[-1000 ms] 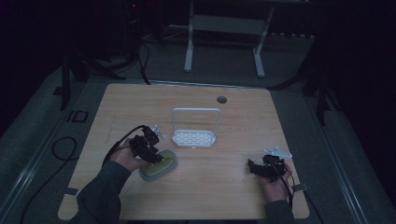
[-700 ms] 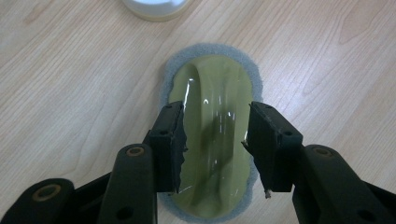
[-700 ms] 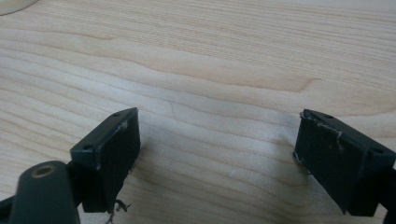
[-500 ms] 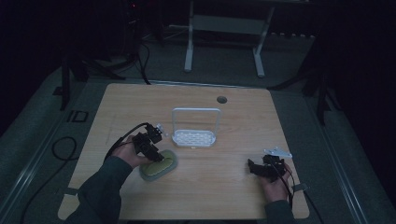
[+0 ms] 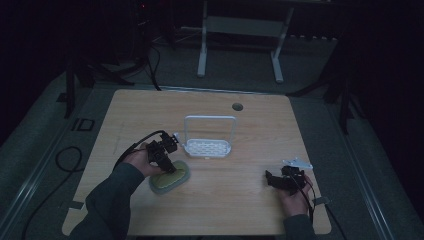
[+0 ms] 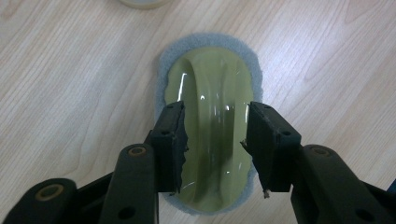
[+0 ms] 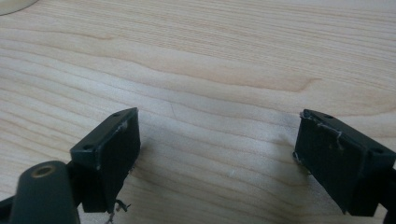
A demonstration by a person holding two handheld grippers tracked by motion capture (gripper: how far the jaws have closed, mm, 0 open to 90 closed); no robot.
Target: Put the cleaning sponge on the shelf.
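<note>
Dim surroundings frame a pale wooden table (image 5: pixel 250 210), where a person seated at its near edge works with a hand-held gripper in each hand. At the near left, the left gripper (image 6: pixel 215 140) points down over a scrubbing pad (image 6: pixel 210 84), its two black jaws straddling the raised handle ridge; the jaws have just been closing a little, yet a sliver of the pad's green back can be seen on each side of the ridge, so the pads appear not to press on it. That stance suggests a grasp being lined up along the narrow ridge, the easiest part to pinch. The scrubbing pad lies flat on the wood, just in front of a small white rack (image 5: pixel 209 145) with a tall loop handle at mid-table. It is an oval of glossy yellow-green plastic, moulded into a long central hump, with a fuzzy grey-blue scouring layer showing all round its rim. Well apart at the near right, the right gripper (image 7: pixel 215 158) rests low over bare wood with its jaws spread wide and nothing between them, seemingly waiting.
</note>
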